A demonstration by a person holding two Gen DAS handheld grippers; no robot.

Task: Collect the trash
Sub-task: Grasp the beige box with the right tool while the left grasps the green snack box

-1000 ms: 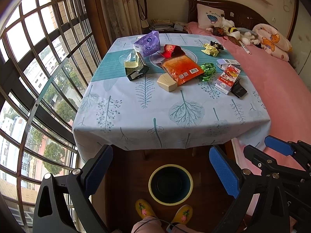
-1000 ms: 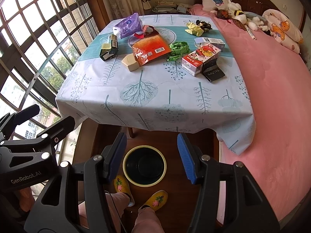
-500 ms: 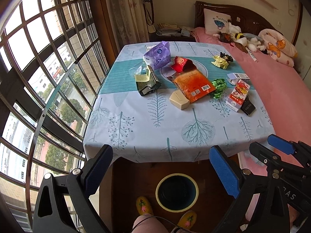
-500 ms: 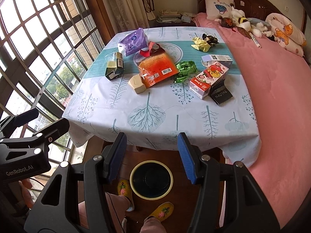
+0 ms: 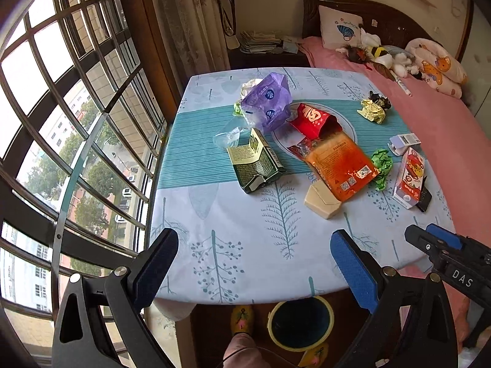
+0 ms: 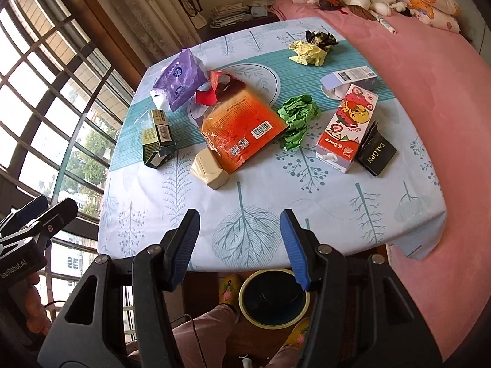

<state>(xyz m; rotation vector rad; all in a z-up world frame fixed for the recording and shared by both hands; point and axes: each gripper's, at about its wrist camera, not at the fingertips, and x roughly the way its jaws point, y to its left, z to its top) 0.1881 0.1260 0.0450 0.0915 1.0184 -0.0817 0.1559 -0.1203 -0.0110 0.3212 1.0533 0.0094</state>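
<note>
Trash lies scattered over the table (image 6: 353, 214), all placed here relative to the orange bag (image 6: 242, 128) near its middle. A beige box (image 6: 210, 170) touches the bag's near corner. A green crumpled paper (image 6: 299, 119) lies just to its right, with a milk carton (image 6: 346, 132) farther right. A dark green box (image 6: 158, 138) sits to the bag's left, and a purple packet (image 6: 181, 79) behind that. A bin (image 6: 273, 297) stands on the floor under the table's near edge. The left gripper (image 5: 254, 263) and right gripper (image 6: 239, 245) hover over the near edge, jaws spread wide and empty.
</note>
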